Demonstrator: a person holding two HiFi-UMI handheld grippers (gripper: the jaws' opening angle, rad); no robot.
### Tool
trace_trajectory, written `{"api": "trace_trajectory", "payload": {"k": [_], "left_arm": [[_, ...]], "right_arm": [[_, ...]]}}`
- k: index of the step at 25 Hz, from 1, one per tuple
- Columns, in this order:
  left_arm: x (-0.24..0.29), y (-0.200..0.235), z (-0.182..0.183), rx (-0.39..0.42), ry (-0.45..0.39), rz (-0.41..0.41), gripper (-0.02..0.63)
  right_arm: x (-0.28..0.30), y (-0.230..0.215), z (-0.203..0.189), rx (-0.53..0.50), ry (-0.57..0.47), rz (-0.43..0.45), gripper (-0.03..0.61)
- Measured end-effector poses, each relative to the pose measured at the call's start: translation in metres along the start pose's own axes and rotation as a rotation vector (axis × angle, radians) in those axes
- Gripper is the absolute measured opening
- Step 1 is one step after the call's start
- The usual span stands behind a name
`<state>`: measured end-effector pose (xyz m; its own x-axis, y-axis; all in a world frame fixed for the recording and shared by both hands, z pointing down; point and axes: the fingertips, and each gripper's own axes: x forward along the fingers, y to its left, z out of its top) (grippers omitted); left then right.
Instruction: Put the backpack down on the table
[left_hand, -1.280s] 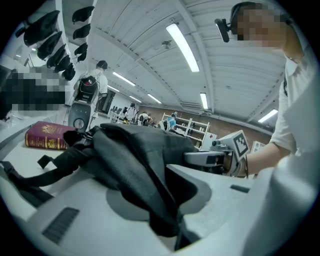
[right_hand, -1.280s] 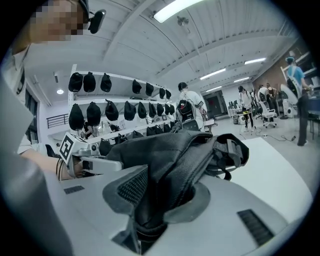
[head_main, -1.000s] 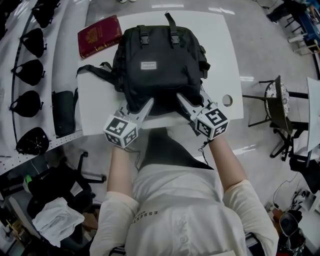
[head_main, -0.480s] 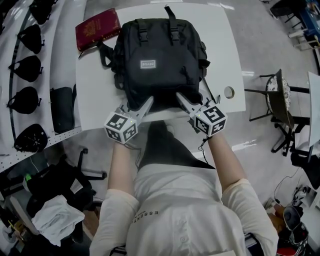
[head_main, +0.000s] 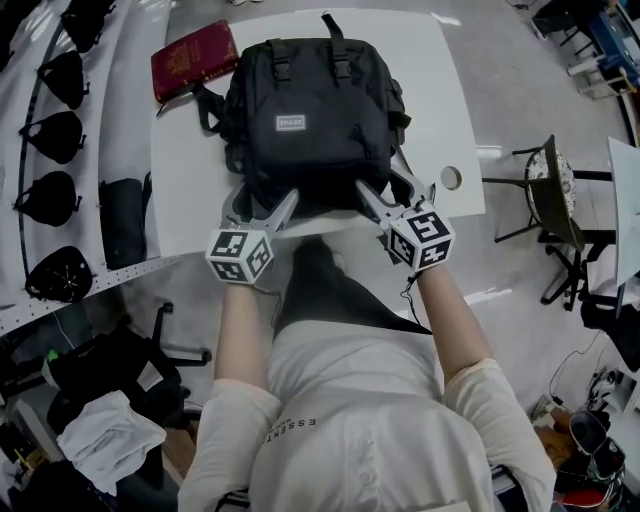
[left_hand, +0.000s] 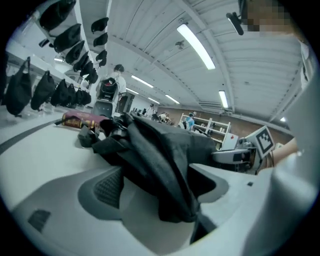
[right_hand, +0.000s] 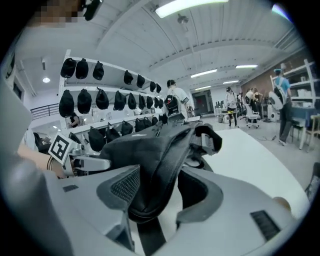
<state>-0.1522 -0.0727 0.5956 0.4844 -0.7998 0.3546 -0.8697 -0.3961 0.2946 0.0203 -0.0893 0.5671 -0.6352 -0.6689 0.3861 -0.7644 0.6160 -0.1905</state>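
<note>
person: sleeves and forearms at the near edge of the head view, one hand-held gripper in each hand, both reaching to the near end of the pack.
left hand-held gripper (head_main: 266, 205): at the near left corner of the backpack (head_main: 310, 120). Jaws are opening and stand wide. A fold of black fabric hangs between them; the ribbed pad on one side is bare with a gap, so no real squeeze.
right hand-held gripper (head_main: 385, 190): at the near right corner. Jaws also opening, wide. A padded black edge sits in the gap, brushing one pad and clear of the other. Loose, not clamped.
step: release. The pack looks set down, with its weight on the bench (head_main: 190, 210); judged almost done.
next move: pull both grippers straight back toward the body so the jaws slip off the fabric without dragging the pack to the edge. Keep the jaws wide and watch that the folds don't snag on the pads.
backpack place: flat on the white bench, roughly centred. Its near end is close to the near edge but on the top; its far end is close to the far edge.
backpack look: black, soft, a bit slumped, front side up. Small pale label patch on the front, two buckled straps over the top flap, a carry loop at the far end.
strap: one shoulder strap spills out at the far left, toward the red booklet (head_main: 195, 60).
red booklet: on the far left corner of the bench, just beside the pack; cannot tell if they touch.
</note>
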Motion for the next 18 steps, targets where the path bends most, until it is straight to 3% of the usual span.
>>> {"api": "trace_trajectory", "payload": {"k": [6,12,14,18], "left_arm": [[-0.044,0.005,0.03,0.027,-0.101,0.128,0.393],[-0.062,-0.029,0.075,0.167,-0.133,0.042,0.388],[-0.066,-0.046,0.087,0.213,-0.121,-0.001,0.345],[-0.073,-0.071,0.111,0.264,-0.138,-0.03,0.209]], "right_arm": [[-0.03,-0.012,0.031,-0.024,-0.088,-0.095,0.233],[-0.048,0.01,0.068,-0.089,-0.163,-0.058,0.233],[-0.052,0.022,0.079,-0.075,-0.181,-0.007,0.223],[-0.065,0.039,0.106,-0.085,-0.223,0.049,0.125]]}}
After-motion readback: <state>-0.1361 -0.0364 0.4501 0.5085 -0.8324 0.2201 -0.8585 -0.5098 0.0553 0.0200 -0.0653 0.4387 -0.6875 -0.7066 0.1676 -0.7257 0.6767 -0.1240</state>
